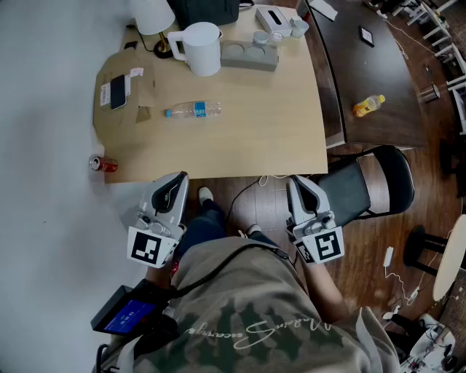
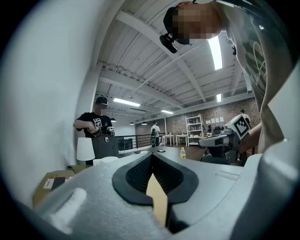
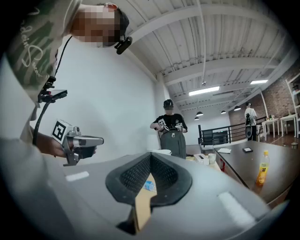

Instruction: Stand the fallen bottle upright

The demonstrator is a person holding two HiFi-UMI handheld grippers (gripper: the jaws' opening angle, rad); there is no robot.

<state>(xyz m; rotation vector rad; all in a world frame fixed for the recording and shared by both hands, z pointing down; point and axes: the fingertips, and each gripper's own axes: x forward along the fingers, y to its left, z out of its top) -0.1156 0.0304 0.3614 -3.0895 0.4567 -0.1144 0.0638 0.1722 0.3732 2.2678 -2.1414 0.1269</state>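
A clear water bottle (image 1: 193, 110) with a blue label lies on its side in the middle of the light wooden table (image 1: 291, 138), cap toward the left. Both grippers hang level just off the table's near edge, well short of the bottle. My left gripper (image 1: 173, 183) is shut with nothing in it; in the left gripper view its jaws (image 2: 151, 157) meet at the tips. My right gripper (image 1: 298, 185) is shut and empty too. In the right gripper view (image 3: 151, 157), a bit of the bottle (image 3: 149, 185) shows through the slot below the closed tips.
On the table's far side stand a white pitcher (image 1: 200, 47), a lamp (image 1: 153, 16) and a grey tray (image 1: 250, 57) with cups. A phone (image 1: 118, 92) lies left, a red can (image 1: 103, 165) at the near left corner. A black chair (image 1: 371, 186) stands right.
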